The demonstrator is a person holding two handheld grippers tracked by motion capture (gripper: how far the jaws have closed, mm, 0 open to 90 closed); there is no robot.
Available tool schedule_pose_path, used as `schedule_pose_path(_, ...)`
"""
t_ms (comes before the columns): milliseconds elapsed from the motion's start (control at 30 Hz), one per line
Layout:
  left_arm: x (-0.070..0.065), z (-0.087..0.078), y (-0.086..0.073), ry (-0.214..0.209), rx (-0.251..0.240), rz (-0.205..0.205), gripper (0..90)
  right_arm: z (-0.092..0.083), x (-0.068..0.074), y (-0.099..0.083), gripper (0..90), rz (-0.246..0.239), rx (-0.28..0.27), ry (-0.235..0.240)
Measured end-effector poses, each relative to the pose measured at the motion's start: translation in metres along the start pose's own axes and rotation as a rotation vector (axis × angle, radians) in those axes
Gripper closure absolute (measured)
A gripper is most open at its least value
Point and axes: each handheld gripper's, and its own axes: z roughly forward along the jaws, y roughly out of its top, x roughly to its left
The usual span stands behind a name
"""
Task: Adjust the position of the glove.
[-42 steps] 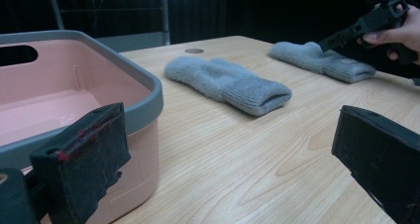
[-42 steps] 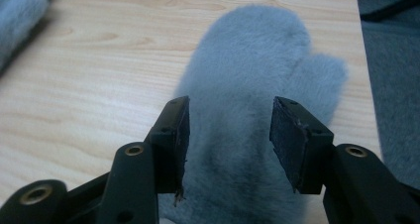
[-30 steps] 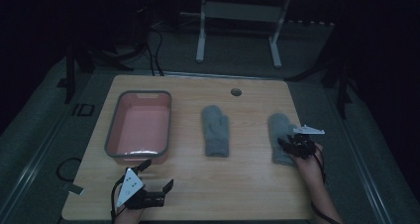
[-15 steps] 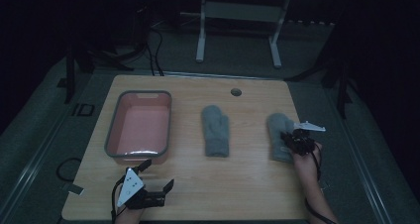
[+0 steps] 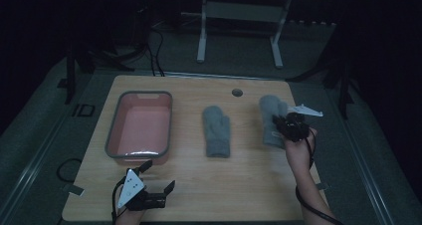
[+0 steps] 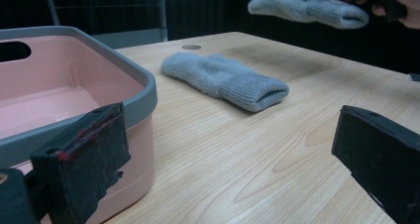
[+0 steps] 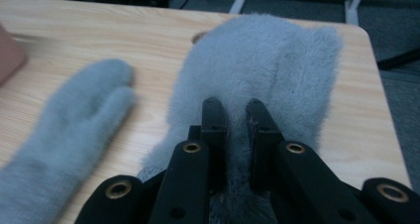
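High view, lifted mitten [image 5: 271,119] near table edge [image 5: 301,135]

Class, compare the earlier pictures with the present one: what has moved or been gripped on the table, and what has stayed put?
The right hand-held gripper has just closed its jaws on the right-hand grey mitten and lifted it off the table, as the left gripper view shows. The left hand-held gripper remains open at the near edge; the middle mitten and pink tub have not moved.

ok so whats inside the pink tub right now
Nothing: the pink tub shows a bare pink floor in the high view. The left gripper view hides the near floor behind its grey rim. Both grey mittens are outside it, one on the table, one in the right gripper.
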Motion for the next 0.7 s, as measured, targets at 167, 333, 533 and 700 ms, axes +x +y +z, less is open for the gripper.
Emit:
schedule_pose_path(167, -0.001, 0.0, 0.0, -0.008, 0.0, -0.009, 1.5, -0.001, 0.023, 0.017, 81.7, -0.017, -0.017, 0.027)
schedule_pose_path(333, -0.003, 0.001, 0.0, -0.017, 0.004, 0.002, 1.5, 0.002, 0.048, 0.028, 81.8, -0.032, -0.037, 0.05)
schedule_pose_path(533, -0.003, 0.0, 0.0, -0.016, 0.001, -0.004, 1.5, 0.01, 0.078, 0.037, 81.8, -0.029, -0.036, 0.085)
schedule_pose_path(700, -0.003, -0.001, 0.001, -0.015, -0.003, 0.002, 1.5, 0.021, 0.105, 0.036, 81.8, -0.029, -0.025, 0.114)
